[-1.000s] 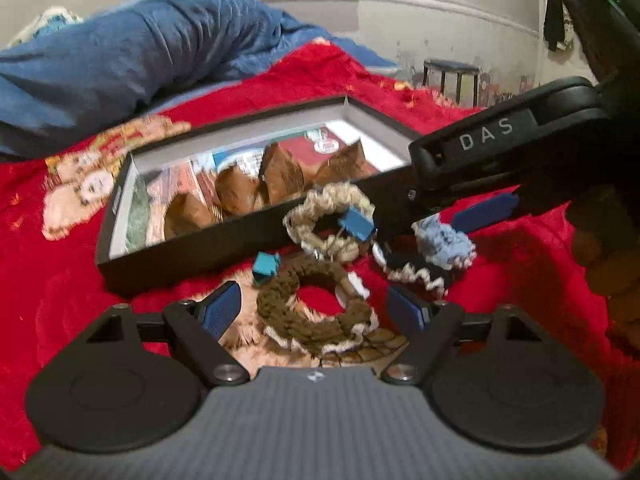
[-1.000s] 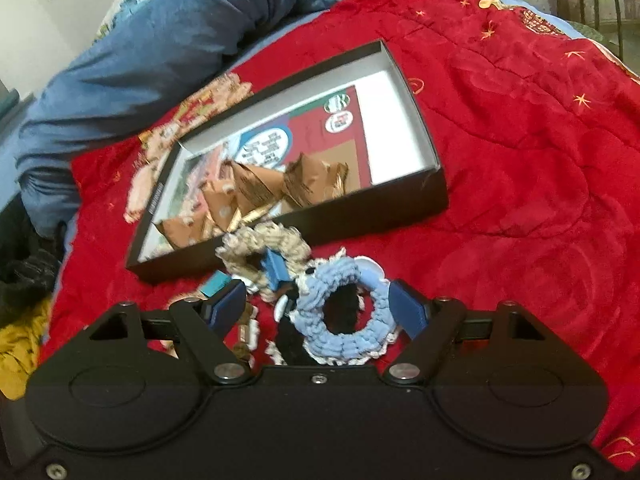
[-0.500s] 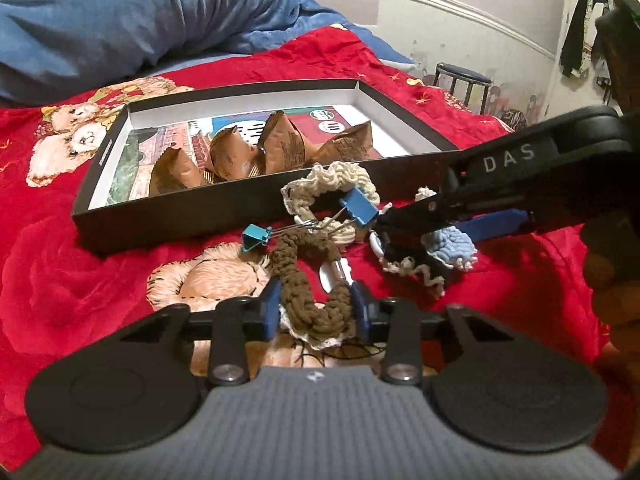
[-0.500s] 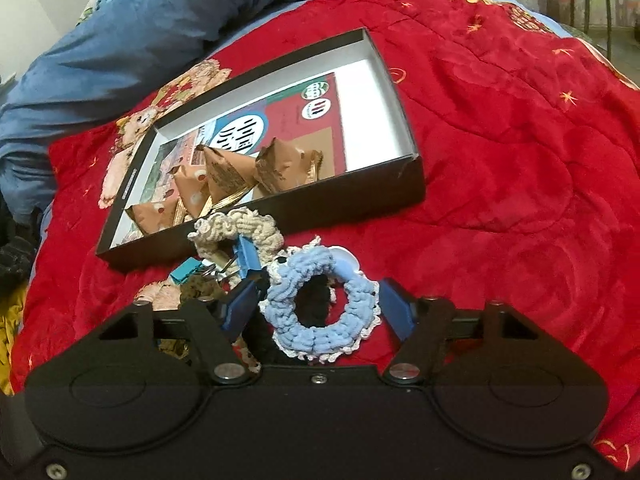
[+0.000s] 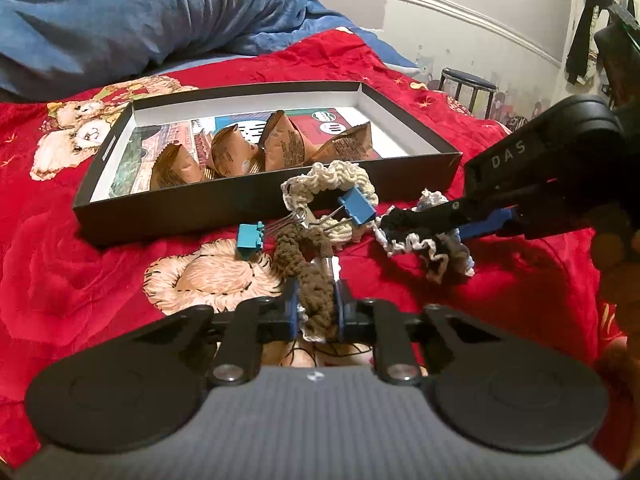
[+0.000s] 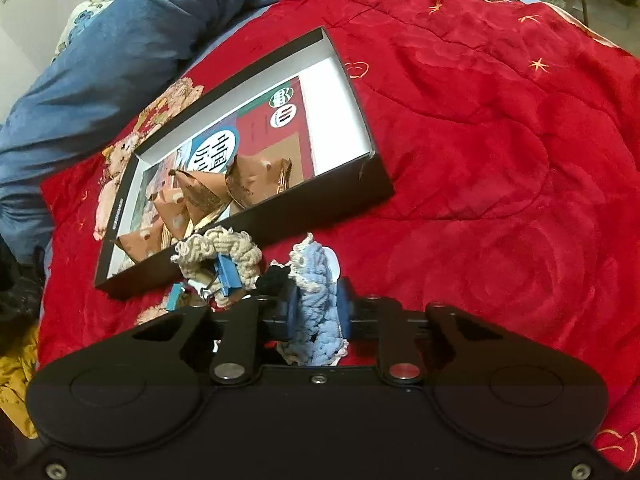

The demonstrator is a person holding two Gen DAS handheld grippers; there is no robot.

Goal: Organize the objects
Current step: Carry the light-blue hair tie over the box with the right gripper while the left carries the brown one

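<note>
Brown scrunchie [image 5: 308,264] pinched between left gripper [image 5: 316,312] fingers, bottom centre of left view, on red blanket [image 5: 80,264]. Blue scrunchie [image 6: 318,304] with black scrunchie [image 6: 274,278] clamped in right gripper [image 6: 316,312]; seen at 3 o'clock of the brown one in left view. Cream scrunchie [image 5: 332,180] at 12 o'clock, touching the black box [image 5: 248,204] front wall, blue binder clip [image 5: 357,208] on it. Teal binder clip [image 5: 249,238] at 10 o'clock. Brown packets [image 5: 236,156] inside box. Blue duvet [image 5: 140,20] far behind.
</note>
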